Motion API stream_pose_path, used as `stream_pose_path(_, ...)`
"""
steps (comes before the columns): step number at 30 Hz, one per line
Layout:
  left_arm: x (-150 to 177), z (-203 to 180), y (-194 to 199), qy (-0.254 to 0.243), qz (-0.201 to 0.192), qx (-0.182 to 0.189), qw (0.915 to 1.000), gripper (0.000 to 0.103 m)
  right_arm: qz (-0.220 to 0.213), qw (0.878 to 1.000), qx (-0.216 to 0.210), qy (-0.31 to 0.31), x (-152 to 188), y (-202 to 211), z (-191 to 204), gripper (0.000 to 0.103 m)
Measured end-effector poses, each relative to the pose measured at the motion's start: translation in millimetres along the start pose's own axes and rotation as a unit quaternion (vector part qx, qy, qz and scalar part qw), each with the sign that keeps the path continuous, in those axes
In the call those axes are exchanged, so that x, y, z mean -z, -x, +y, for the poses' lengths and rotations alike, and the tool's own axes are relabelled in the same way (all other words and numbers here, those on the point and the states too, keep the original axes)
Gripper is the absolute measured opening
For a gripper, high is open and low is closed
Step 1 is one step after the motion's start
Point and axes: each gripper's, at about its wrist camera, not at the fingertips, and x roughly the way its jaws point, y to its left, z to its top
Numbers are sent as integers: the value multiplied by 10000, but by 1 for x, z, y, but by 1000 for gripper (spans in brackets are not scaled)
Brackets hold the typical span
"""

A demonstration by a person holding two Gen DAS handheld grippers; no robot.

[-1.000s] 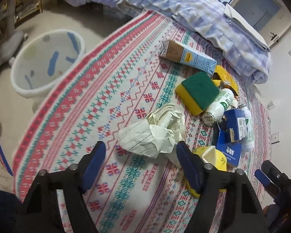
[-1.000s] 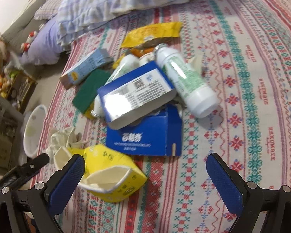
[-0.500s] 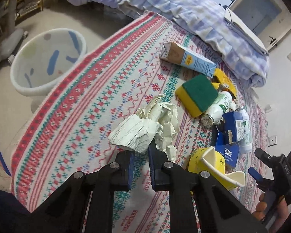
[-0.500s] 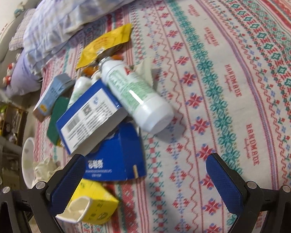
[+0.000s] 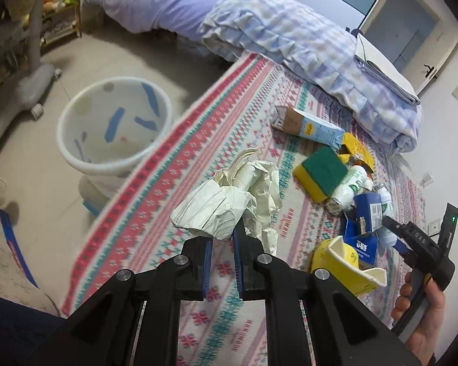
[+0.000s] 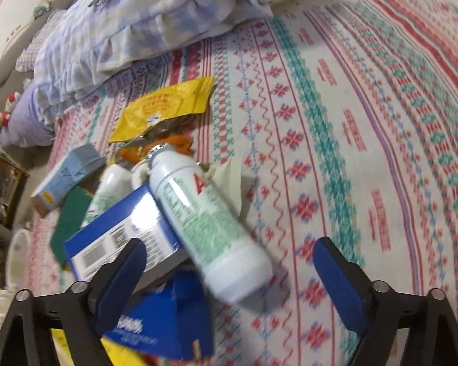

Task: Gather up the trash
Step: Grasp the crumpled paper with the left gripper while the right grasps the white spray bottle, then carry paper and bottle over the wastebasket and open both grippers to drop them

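The left claw (image 5: 221,239) points steeply down over the patterned bedspread (image 5: 168,183), its jaws clamped on the crumpled paper (image 5: 226,204), which hangs clear of the cloth; the white bin (image 5: 76,152) stands on the floor beyond the bed's edge; the right claw (image 6: 229,270), tilted down likewise, has just been narrowing yet stands wide, its pads apart from the white bottle (image 6: 204,222) lying between them across a blue box (image 6: 122,238); a hand (image 5: 418,320) grips its handle.
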Motion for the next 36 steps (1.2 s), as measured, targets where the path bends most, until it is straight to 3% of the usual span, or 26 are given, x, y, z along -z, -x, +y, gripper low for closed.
stream_pose_path(4, -3, 11, 9, 67, -23, 90, 9999, 13, 112, 9991, -400, 37, 2, -10, 5, 46)
stream_pose_path(5, -4, 14, 12, 78, -56, 101, 9999, 13, 37, 9993, -330, 172, 2, -4, 11, 43)
stream_pose_path(7, -8, 19, 17, 134, -87, 169, 9997, 13, -194, 9989, -169, 397, 1, 12, 19, 41)
stream_pose_path(15, -24, 52, 29, 508, -5, 414, 9979, 13, -609, 9965, -546, 157, 1, 47, 24, 40)
stream_pose_path(19, -46, 81, 40, 904, -151, 201, 9956, 13, -736, 9939, -782, 267, -2, 56, 45, 40)
stream_pose_path(22, -73, 112, 36, 1322, 293, 238, 9905, 13, -783, 9908, -970, 517, 1, 64, 70, 40)
stream_pose_path(28, -125, 133, 26, 1037, 466, -331, 9930, 13, -681, 9828, -1362, 1049, 13, 68, 122, 41)
stream_pose_path(32, -138, 157, -10, 1130, 757, -351, 9901, 13, -460, 9756, -1590, 1446, 29, 61, 162, 41)
stream_pose_path(36, -137, 175, -32, 1391, 939, -129, 9857, 13, -162, 9685, -1733, 1780, 45, 48, 200, 41)
